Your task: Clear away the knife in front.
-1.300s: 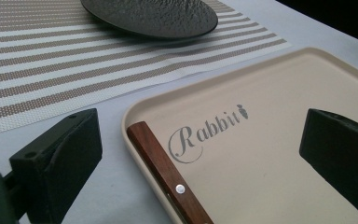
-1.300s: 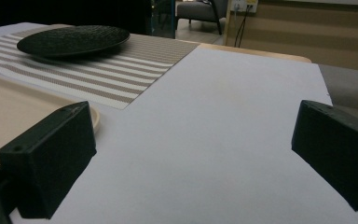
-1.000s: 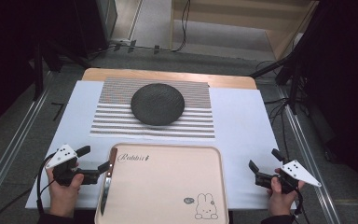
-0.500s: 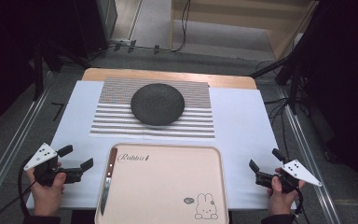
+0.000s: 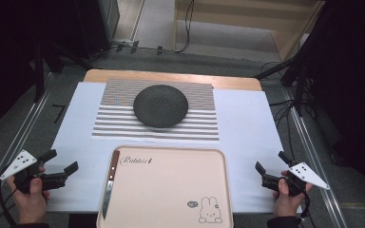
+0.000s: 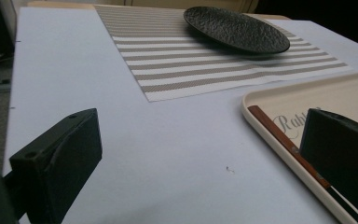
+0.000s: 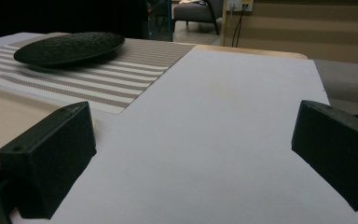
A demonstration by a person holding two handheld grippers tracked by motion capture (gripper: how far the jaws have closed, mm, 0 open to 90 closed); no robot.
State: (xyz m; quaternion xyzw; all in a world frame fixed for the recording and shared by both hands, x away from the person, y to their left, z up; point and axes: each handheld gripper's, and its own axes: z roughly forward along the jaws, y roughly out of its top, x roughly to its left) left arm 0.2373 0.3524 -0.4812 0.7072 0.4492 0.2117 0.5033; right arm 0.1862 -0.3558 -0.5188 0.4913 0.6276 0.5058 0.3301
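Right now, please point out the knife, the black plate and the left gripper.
knife [image 5: 110, 183]: high view, middle of its length, near the tray's left rim.
black plate [image 5: 160, 105]: high view, its centre.
left gripper [image 5: 59, 166]: high view, midway between its open fingertips.

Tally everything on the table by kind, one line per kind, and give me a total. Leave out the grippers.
Knife, brown handle, lying along the tray's left edge: 1
Tray, beige with a rabbit print: 1
Plate, black and textured, on the placemat: 1
Placemat, striped: 1
White sheet covering the table: 1
Total: 5
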